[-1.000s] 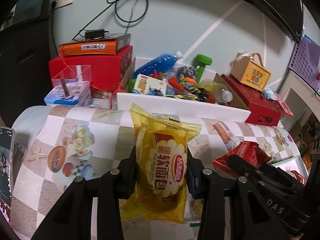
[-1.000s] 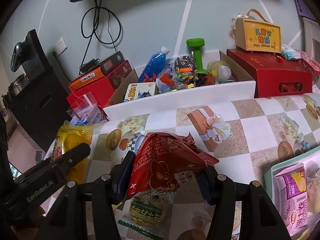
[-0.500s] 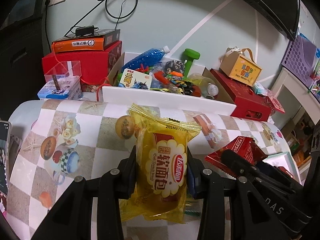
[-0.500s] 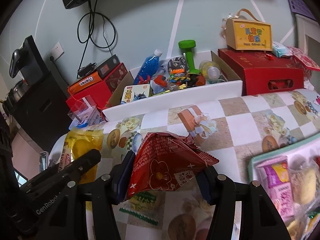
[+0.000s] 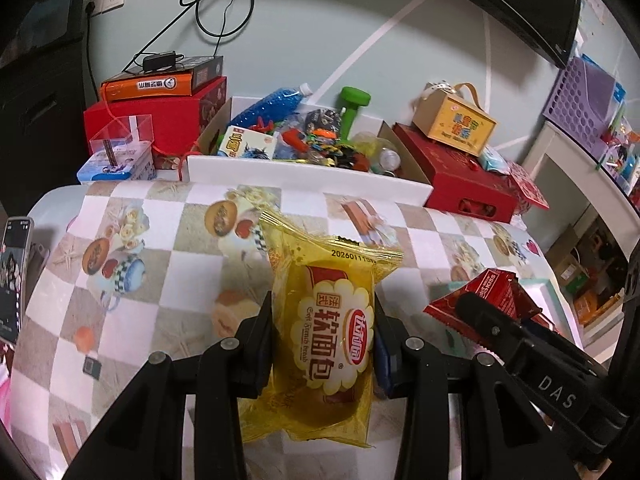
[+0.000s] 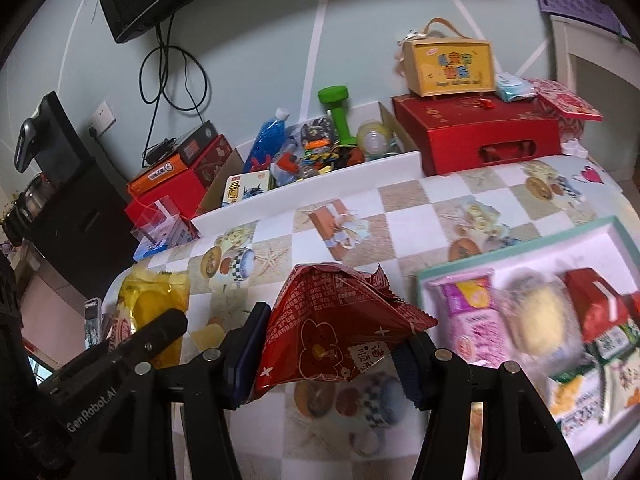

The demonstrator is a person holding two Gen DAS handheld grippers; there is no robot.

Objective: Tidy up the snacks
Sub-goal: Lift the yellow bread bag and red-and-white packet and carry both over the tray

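Left gripper (image 5: 323, 332) clamped on the yellow bread pack (image 5: 326, 320), pads pressing its two long sides; pack stands up between the jaws, long axis running away from the camera, top seal pointing toward the far side of the table (image 5: 168, 276). Pack is clear of the tablecloth, held in the air.

Right gripper (image 6: 328, 340) clamped on the red snack bag (image 6: 332, 320), crumpled, pinched across its lower half, peak pointing up and away. Also off the table.

Key relation: the box (image 6: 520, 248) with the teal rim sits on the table to the right of the right gripper, near its right finger, and already holds several packs (pink wrapper (image 6: 472, 316), a pale round bun, red and green ones). In the left wrist view only a sliver of that rim shows past the red bag, so the box lies well to the right of the left gripper, with the right gripper in between.

My read: right hand is nearer, so the red bag likely goes in first; free room looks to be along the near-left part of the box, though motion blur there makes that uncertain. Yellow pack has to cross rightward past the other arm, so collision between the two grippers is the risk.
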